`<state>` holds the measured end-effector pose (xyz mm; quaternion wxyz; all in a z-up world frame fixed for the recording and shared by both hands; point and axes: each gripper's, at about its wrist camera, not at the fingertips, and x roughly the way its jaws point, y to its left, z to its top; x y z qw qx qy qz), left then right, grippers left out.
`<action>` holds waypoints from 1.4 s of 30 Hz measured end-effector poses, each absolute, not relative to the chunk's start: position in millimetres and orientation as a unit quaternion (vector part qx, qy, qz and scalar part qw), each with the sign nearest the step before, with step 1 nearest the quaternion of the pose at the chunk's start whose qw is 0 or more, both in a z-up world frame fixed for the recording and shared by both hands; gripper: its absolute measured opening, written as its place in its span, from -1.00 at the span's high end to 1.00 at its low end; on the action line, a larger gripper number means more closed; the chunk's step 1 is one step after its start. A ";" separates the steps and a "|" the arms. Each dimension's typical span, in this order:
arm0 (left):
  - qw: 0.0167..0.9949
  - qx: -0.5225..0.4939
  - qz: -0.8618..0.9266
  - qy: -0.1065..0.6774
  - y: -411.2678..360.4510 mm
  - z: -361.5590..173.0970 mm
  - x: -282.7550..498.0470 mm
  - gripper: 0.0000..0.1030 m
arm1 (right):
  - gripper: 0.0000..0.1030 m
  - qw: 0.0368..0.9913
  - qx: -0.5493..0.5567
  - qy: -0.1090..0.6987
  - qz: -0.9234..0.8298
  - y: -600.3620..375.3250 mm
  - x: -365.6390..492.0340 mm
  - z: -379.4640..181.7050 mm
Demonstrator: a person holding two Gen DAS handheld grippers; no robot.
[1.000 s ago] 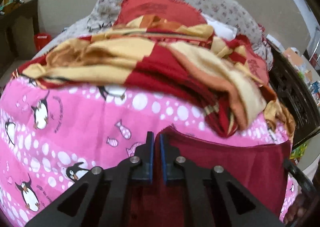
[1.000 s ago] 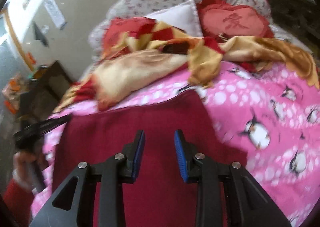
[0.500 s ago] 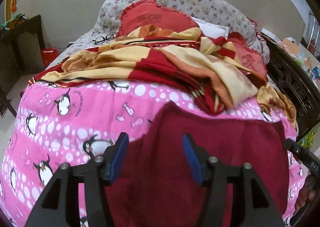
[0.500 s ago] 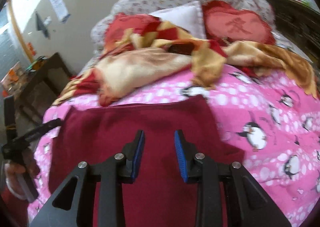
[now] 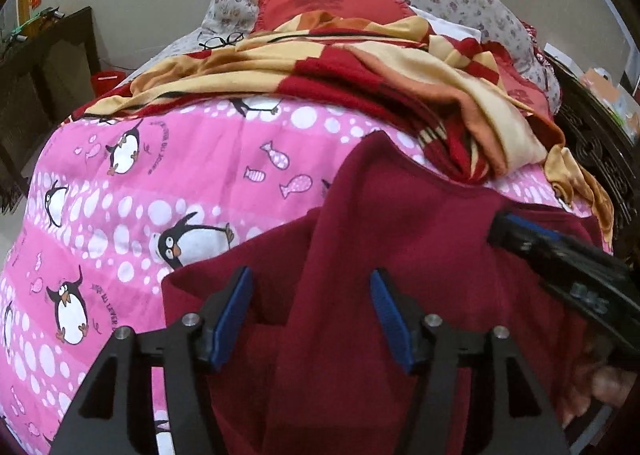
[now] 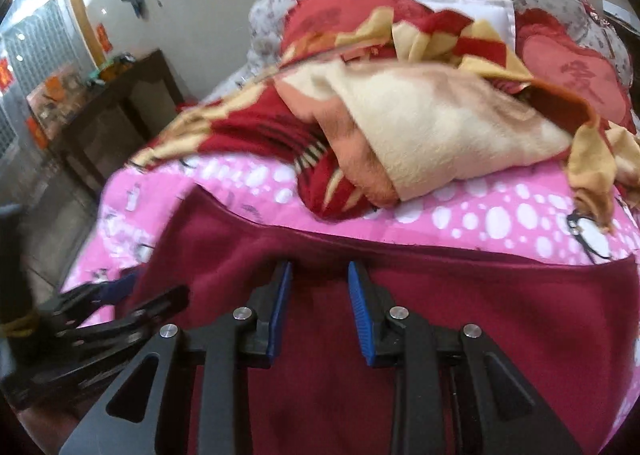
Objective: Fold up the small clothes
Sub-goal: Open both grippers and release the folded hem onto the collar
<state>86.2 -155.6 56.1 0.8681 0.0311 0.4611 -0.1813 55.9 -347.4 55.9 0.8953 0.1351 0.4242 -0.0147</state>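
A dark red garment (image 5: pixel 420 223) lies spread on the pink penguin bedspread (image 5: pixel 160 159), with a raised fold running up its left part. My left gripper (image 5: pixel 310 279) hovers over that fold; its jaws are opening and the pads stand clear of the cloth. From the right edge of the left wrist view, my right gripper (image 5: pixel 504 231) reaches in over the garment. In the right wrist view the right gripper (image 6: pixel 319 269) is open just above the garment (image 6: pixel 480 315), near its far hem, pinching nothing. The left gripper (image 6: pixel 148 291) shows at the garment's left edge.
A crumpled red and cream blanket (image 5: pixel 360 67) lies just beyond the garment, with a red heart cushion (image 5: pixel 332 3) and floral pillows behind. Glasses (image 5: pixel 220 41) rest near the pillows. A dark wooden table (image 6: pixel 120 103) stands left of the bed, carved dark wood (image 5: pixel 600 143) on the right.
The left gripper was shut on the garment's corner, then let go, opened wide and drew back. The right gripper swept left across the garment toward the left gripper, still open.
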 end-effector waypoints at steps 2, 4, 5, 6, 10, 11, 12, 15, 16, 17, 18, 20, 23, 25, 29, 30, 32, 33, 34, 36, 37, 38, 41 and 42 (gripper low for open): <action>0.868 0.034 -0.180 0.461 -157.1 55.5 87.4 -0.31 | 0.10 0.894 0.150 0.422 -0.014 -352.0 54.7 56.4; 0.868 0.035 -0.179 0.463 -157.4 53.8 88.3 -0.32 | 0.10 0.894 0.157 0.419 -0.008 -354.8 42.9 63.9; 0.867 0.035 -0.179 0.463 -157.5 53.5 89.0 -0.33 | 0.10 0.895 0.157 0.418 -0.009 -357.3 35.4 67.6; 0.867 0.035 -0.179 0.463 -157.1 53.4 89.1 -0.33 | 0.10 0.896 0.156 0.416 -0.012 -361.3 23.3 72.8; 0.868 0.037 -0.178 0.463 -157.1 54.0 88.7 -0.33 | 0.10 0.906 0.149 0.395 -0.036 -385.0 -30.3 88.9; 0.867 0.037 -0.178 0.463 -157.2 54.0 88.7 -0.33 | 0.09 0.908 0.145 0.391 -0.049 -394.1 -45.5 90.4; 0.867 0.038 -0.177 0.464 -157.1 54.3 88.4 -0.33 | 0.09 0.908 0.141 0.389 -0.065 -402.4 -57.0 90.5; 0.868 0.044 -0.174 0.462 -157.7 54.5 87.1 -0.33 | 0.09 0.899 0.139 0.396 -0.127 -437.4 -82.7 80.3; 0.868 0.045 -0.173 0.463 -158.3 54.7 86.7 -0.34 | 0.09 0.889 0.142 0.411 -0.145 -448.5 -84.0 72.2; 0.868 0.044 -0.171 0.464 -158.8 55.2 86.2 -0.34 | 0.09 0.877 0.164 0.427 -0.146 -462.4 -85.0 58.8; 0.867 0.044 -0.170 0.466 -158.4 55.5 84.8 -0.34 | 0.07 0.877 0.188 0.420 -0.135 -469.2 -87.3 54.9; 0.863 0.043 -0.169 0.474 -157.3 57.5 81.1 -0.34 | 0.07 0.874 0.221 0.414 -0.128 -477.0 -92.2 56.5; 0.858 0.046 -0.181 0.478 -150.8 63.2 67.7 -0.34 | 0.07 0.884 0.187 0.407 -0.135 -465.4 -101.9 74.9; 0.857 0.048 -0.188 0.477 -142.8 66.7 56.1 -0.34 | 0.07 0.891 0.164 0.402 -0.132 -455.0 -114.9 84.3; 0.851 0.036 -0.199 0.484 -123.0 70.0 33.5 -0.35 | 0.07 0.895 0.144 0.406 -0.116 -434.6 -146.6 91.2; 0.850 0.031 -0.201 0.486 -116.7 70.6 25.7 -0.36 | 0.07 0.895 0.146 0.406 -0.112 -429.7 -156.7 91.4; 0.847 0.023 -0.204 0.490 -106.9 70.0 13.7 -0.38 | 0.07 0.894 0.153 0.410 -0.096 -421.0 -170.2 88.4; 0.846 0.018 -0.203 0.493 -100.4 68.3 5.4 -0.39 | 0.07 0.893 0.157 0.413 -0.086 -416.5 -177.3 85.7; 0.844 0.015 -0.204 0.496 -95.6 66.2 -0.6 -0.40 | 0.07 0.891 0.159 0.418 -0.081 -413.1 -182.5 82.2; 0.841 0.015 -0.199 0.503 -88.4 59.7 -10.8 -0.40 | 0.07 0.885 0.156 0.431 -0.078 -406.0 -190.5 72.7; 0.840 0.019 -0.195 0.507 -84.8 53.3 -16.9 -0.40 | 0.07 0.880 0.150 0.442 -0.081 -402.5 -193.7 65.8; 0.839 0.023 -0.192 0.509 -84.1 49.4 -19.2 -0.41 | 0.07 0.873 0.142 0.458 -0.086 -399.5 -195.6 56.1; 0.834 0.013 -0.183 0.520 -77.6 31.5 -22.7 -0.49 | 0.10 0.873 0.140 0.458 -0.095 -400.1 -199.3 38.0; 0.834 0.005 -0.182 0.520 -75.4 28.7 -22.1 -0.55 | 0.11 0.873 0.144 0.457 -0.096 -401.5 -199.7 37.7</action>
